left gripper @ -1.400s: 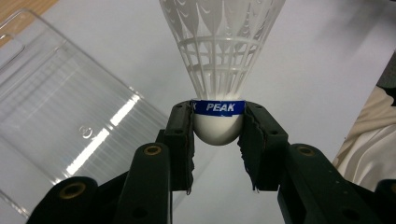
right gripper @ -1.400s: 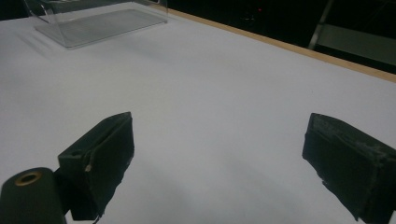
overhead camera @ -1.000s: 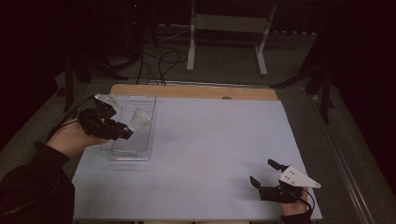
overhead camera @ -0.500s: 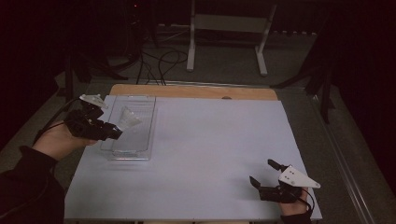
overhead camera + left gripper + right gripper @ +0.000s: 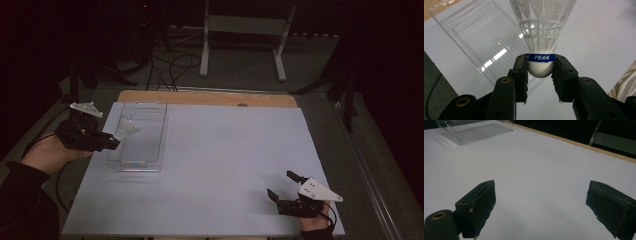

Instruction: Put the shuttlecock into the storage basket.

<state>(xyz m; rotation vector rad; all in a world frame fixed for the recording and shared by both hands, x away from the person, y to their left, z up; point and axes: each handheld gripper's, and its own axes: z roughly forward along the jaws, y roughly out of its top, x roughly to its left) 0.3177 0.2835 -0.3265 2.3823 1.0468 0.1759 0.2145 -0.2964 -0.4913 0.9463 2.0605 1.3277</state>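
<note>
The left tongs (image 5: 541,72) pinch a shuttlecock (image 5: 541,37) by its white cork, one pad on each side just under the blue band, with the skirt pointing away from the hand. In the high view the left tongs (image 5: 111,142) have slid outward from over the clear tray (image 5: 150,135) toward its left edge, taking the shuttlecock (image 5: 126,127) with them; it now hangs above the tray's near-left rim rather than its middle. That reads as a lift-out: the shuttlecock is clear of the tray floor and looks headed for the white desk (image 5: 225,150) beside it, though it could still be set back in. The right tongs (image 5: 289,187) rest at the near right corner of the desk, spread wide with nothing between them, well apart from the tray.
</note>
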